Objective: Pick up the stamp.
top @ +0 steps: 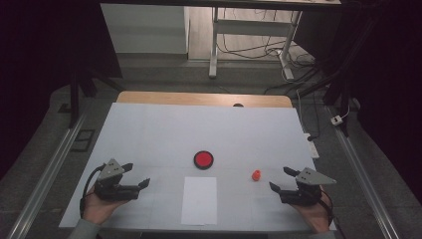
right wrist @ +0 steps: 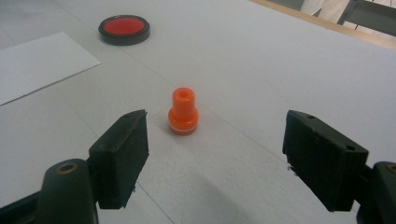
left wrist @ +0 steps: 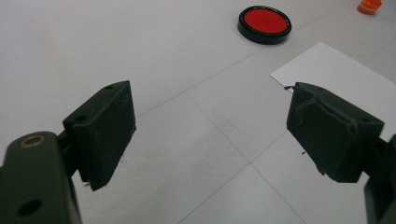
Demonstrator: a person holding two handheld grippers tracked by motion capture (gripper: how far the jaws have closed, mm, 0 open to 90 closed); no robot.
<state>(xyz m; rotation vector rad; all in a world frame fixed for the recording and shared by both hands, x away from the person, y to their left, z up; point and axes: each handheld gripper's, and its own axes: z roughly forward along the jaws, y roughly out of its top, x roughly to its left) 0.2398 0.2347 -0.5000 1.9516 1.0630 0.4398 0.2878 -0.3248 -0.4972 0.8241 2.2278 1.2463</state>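
Note:
A small orange stamp-like piece (top: 256, 175) (right wrist: 183, 112) stands upright on the white table (top: 164, 129), a short way in front of my right gripper (top: 279, 178) (right wrist: 217, 149). That gripper is open with nothing between its jaws. A round red pad in a black rim (top: 203, 159) (left wrist: 265, 23) (right wrist: 124, 28) lies near the table's middle. A white sheet of paper (top: 199, 200) (left wrist: 336, 74) (right wrist: 37, 65) lies flat just in front of the pad, on the near side. My left gripper (top: 138, 174) (left wrist: 210, 126) rests open and empty at the near left, pointing toward the pad. The orange piece (left wrist: 370, 5) peeks in at the top right of the left gripper view.
A wooden strip (top: 204, 98) runs along the table's far edge, with a small dark object (top: 238, 105) on it. Metal rails (top: 54, 164) flank the table on both sides. Desk legs and cables (top: 278, 52) lie on the floor beyond.

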